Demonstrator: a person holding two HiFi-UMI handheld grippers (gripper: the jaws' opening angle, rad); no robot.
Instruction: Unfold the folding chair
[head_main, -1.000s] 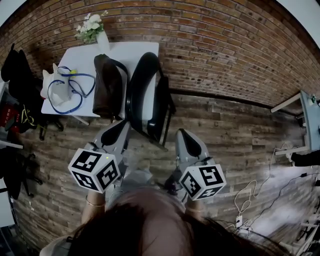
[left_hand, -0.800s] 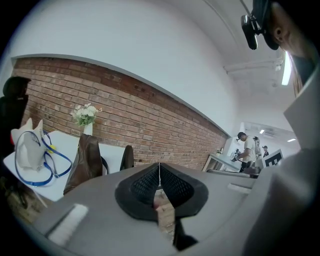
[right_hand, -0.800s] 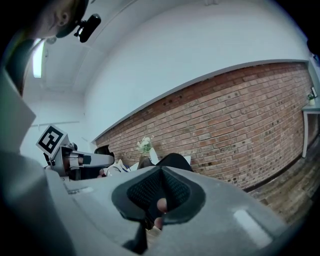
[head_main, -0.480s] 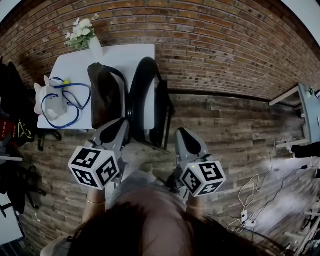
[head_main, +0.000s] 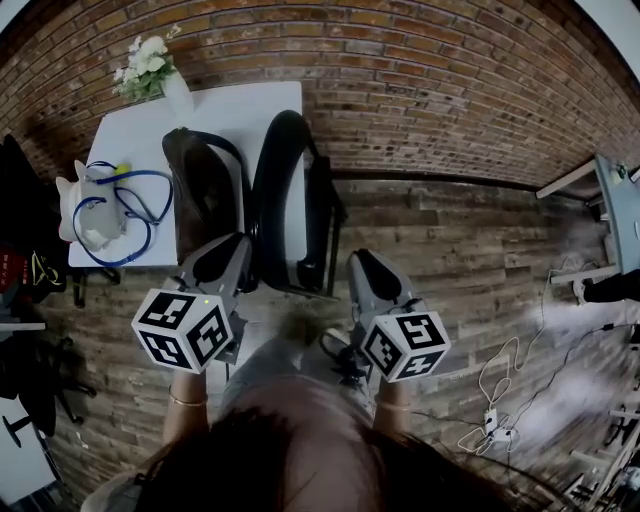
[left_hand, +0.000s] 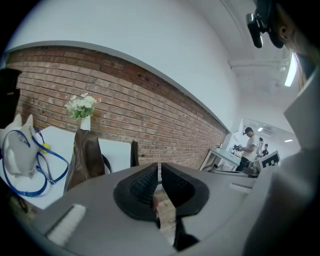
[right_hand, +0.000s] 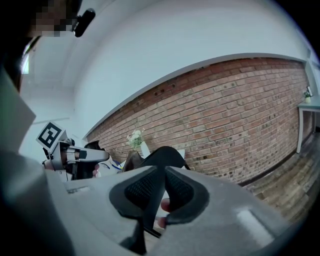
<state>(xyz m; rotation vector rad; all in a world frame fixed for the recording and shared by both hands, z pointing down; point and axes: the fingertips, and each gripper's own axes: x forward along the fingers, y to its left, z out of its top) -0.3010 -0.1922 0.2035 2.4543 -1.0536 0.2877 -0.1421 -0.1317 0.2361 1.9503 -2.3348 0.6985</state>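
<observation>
Looking steeply down, I saw both of my hands low in the head view, each holding a gripper that pointed away from me, its marker cube nearest me. The left gripper (left_hand: 159, 186) had its jaws a narrow slit apart; they had just been opening, and nothing sat between the pads. The right gripper (right_hand: 164, 192) was a little wider, its jaws also just opening, and it gripped nothing; the dark chair showed through the gap, beyond the pads.

Just past the two gripper tips, and between them, stood the black folding chair (head_main: 322, 235). It was folded flat and upright on the wooden plank floor (head_main: 470, 260), its curved back towards the far side. A brown bag (head_main: 200, 195) stood just left of the chair, against a white table (head_main: 240, 100). Farther left on that table lay a white object looped with blue cord (head_main: 100, 205), and at the far left corner stood a vase of white flowers (head_main: 145, 70). A brick wall (head_main: 450, 90) ran behind everything. Off to the right, loose cables (head_main: 500, 400) trailed over the floor.
</observation>
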